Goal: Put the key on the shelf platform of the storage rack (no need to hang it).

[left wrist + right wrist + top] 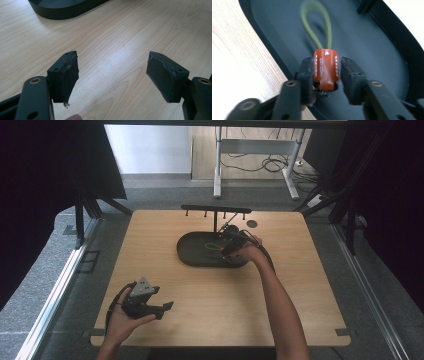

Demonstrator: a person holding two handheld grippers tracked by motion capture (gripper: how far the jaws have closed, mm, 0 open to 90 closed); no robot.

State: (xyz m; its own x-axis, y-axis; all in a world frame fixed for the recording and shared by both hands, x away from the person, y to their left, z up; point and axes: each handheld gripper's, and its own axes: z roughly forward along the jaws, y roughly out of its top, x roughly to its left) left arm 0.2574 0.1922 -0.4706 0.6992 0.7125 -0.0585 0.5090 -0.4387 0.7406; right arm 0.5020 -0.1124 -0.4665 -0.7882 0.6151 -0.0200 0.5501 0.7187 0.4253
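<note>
A green cord loop [328, 27] ends in an orange-brown leather tab [325, 67] with white stitching. My right gripper [325, 71] is shut on that tab, one pad against each side. It hangs over the right part of a black oval tray [374, 37], and the loop points out over the tray floor. The high view shows the right gripper [231, 245] above the tray [192, 257] at mid table. My left gripper [164, 308] is held low near the front left of the table, and its jaws [112, 75] stand wide open over bare wood.
A black rack [216, 210] with several hanging pegs stands behind the tray. A small dark disc [252, 223] lies to the right of the rack. The tray's edge [62, 12] lies ahead of the left gripper. Table legs and cables are on the floor beyond the table.
</note>
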